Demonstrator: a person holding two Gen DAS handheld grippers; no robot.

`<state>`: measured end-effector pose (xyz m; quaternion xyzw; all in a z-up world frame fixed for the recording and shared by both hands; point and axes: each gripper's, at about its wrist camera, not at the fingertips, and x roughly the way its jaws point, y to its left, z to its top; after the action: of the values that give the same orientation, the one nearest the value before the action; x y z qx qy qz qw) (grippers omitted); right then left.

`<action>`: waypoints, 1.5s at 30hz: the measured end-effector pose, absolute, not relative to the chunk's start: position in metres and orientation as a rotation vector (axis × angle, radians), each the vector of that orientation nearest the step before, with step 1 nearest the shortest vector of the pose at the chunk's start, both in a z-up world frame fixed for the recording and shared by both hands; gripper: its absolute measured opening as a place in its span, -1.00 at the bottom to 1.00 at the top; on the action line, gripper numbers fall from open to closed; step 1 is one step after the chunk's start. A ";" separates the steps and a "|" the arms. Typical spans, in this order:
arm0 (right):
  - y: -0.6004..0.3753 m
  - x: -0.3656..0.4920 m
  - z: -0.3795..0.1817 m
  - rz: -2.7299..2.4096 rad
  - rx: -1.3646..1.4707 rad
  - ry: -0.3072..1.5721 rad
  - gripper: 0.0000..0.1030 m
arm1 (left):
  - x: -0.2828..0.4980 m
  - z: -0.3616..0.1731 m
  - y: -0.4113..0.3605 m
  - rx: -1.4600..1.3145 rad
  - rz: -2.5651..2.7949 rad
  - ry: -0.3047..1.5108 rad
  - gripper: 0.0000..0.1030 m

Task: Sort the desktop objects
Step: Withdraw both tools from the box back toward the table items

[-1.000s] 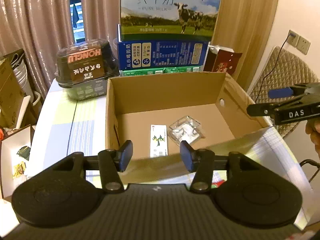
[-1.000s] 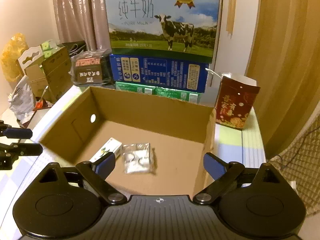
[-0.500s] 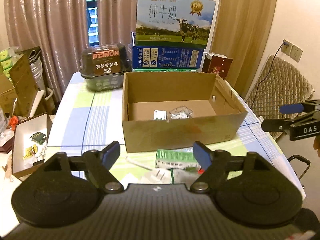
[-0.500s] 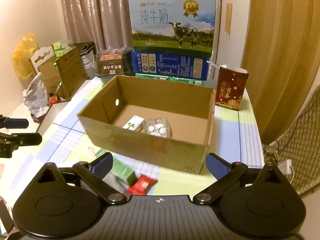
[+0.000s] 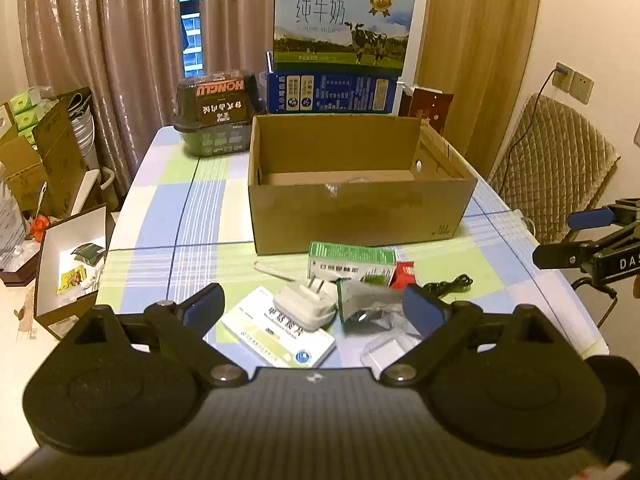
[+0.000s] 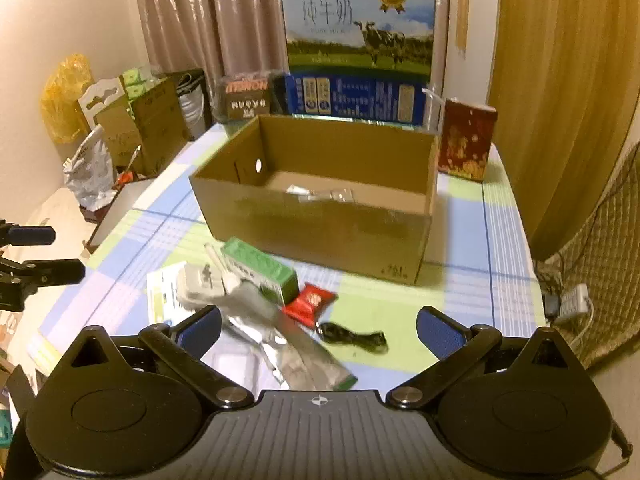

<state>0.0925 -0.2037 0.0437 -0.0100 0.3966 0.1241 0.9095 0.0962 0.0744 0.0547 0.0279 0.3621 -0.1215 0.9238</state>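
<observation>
An open cardboard box [image 5: 352, 216] [image 6: 320, 228] stands mid-table with a clear packet inside. In front of it lie a green medicine box [image 5: 350, 262] [image 6: 260, 266], a white plug adapter [image 5: 306, 302] [image 6: 200, 286], a white-and-green medicine box [image 5: 278, 330], a silver foil pouch [image 5: 362, 300] [image 6: 280, 332], a red sachet [image 5: 404, 274] [image 6: 310, 302] and a black cable [image 5: 448, 283] [image 6: 354, 338]. My left gripper [image 5: 314, 308] is open and empty above the near pile. My right gripper [image 6: 318, 330] is open and empty over the pouch and cable.
Stacked milk cartons [image 5: 344, 24], a dark snack tub [image 5: 218, 98] and a red box [image 6: 466, 144] stand behind the cardboard box. An open white box [image 5: 72, 264] and cartons sit left of the table. A padded chair [image 5: 556, 168] is at the right.
Both grippers have pulled back from over the cardboard box toward the near table edge, so the loose pile now shows. The left jaws have opened wider.
</observation>
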 end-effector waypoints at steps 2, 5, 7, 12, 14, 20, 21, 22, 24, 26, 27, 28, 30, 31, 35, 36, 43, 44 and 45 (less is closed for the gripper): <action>-0.209 0.088 0.038 0.254 -0.011 0.829 0.96 | 0.092 0.052 0.075 0.059 -0.245 0.745 0.82; -0.215 0.080 0.029 0.255 0.004 0.839 0.96 | 0.088 0.046 0.077 0.055 -0.240 0.758 0.83; -0.218 0.074 0.024 0.259 -0.006 0.844 0.96 | 0.086 0.042 0.077 0.063 -0.235 0.765 0.83; -0.220 0.064 0.016 0.279 -0.059 0.840 0.96 | 0.083 0.030 0.078 0.081 -0.241 0.792 0.83; -0.219 0.060 0.014 0.290 -0.092 0.836 0.96 | 0.081 0.024 0.079 0.103 -0.239 0.804 0.83; -0.214 0.057 0.006 0.322 -0.147 0.835 0.96 | 0.079 0.012 0.081 0.121 -0.256 0.838 0.82; -0.213 0.058 0.004 0.328 -0.151 0.838 0.96 | 0.078 0.010 0.079 0.127 -0.263 0.842 0.82; -0.212 0.059 0.002 0.335 -0.157 0.842 0.96 | 0.078 0.009 0.078 0.131 -0.272 0.845 0.82; -0.210 0.061 -0.002 0.345 -0.171 0.848 0.96 | 0.078 0.006 0.072 0.135 -0.295 0.855 0.82; -0.209 0.063 -0.006 0.358 -0.189 0.853 0.96 | 0.078 0.002 0.065 0.145 -0.323 0.866 0.82; -0.208 0.064 -0.007 0.361 -0.198 0.856 0.96 | 0.078 0.000 0.061 0.153 -0.334 0.870 0.82; -0.208 0.066 -0.009 0.368 -0.213 0.858 0.96 | 0.079 -0.002 0.057 0.161 -0.346 0.874 0.82; -0.208 0.069 -0.012 0.387 -0.241 0.864 0.96 | 0.082 -0.008 0.048 0.173 -0.365 0.887 0.82; -0.208 0.071 -0.014 0.398 -0.259 0.870 0.96 | 0.083 -0.010 0.043 0.177 -0.374 0.893 0.82; -0.209 0.079 -0.023 0.456 -0.329 0.900 0.96 | 0.090 -0.022 0.023 0.192 -0.408 0.918 0.82; -0.209 0.081 -0.027 0.469 -0.342 0.910 0.96 | 0.093 -0.025 0.018 0.197 -0.417 0.925 0.82; -0.214 0.097 -0.048 0.566 -0.430 0.944 0.96 | 0.114 -0.049 -0.014 0.235 -0.459 0.990 0.80; -0.215 0.100 -0.051 0.573 -0.434 0.946 0.96 | 0.118 -0.053 -0.018 0.235 -0.460 0.999 0.80; -0.216 0.103 -0.054 0.582 -0.437 0.950 0.96 | 0.122 -0.056 -0.022 0.233 -0.463 1.006 0.80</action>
<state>0.1032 -0.2161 -0.0538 -0.2056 0.4472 0.2738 0.8263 0.1219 -0.0219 -0.0563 0.1104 0.4768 -0.2193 0.8441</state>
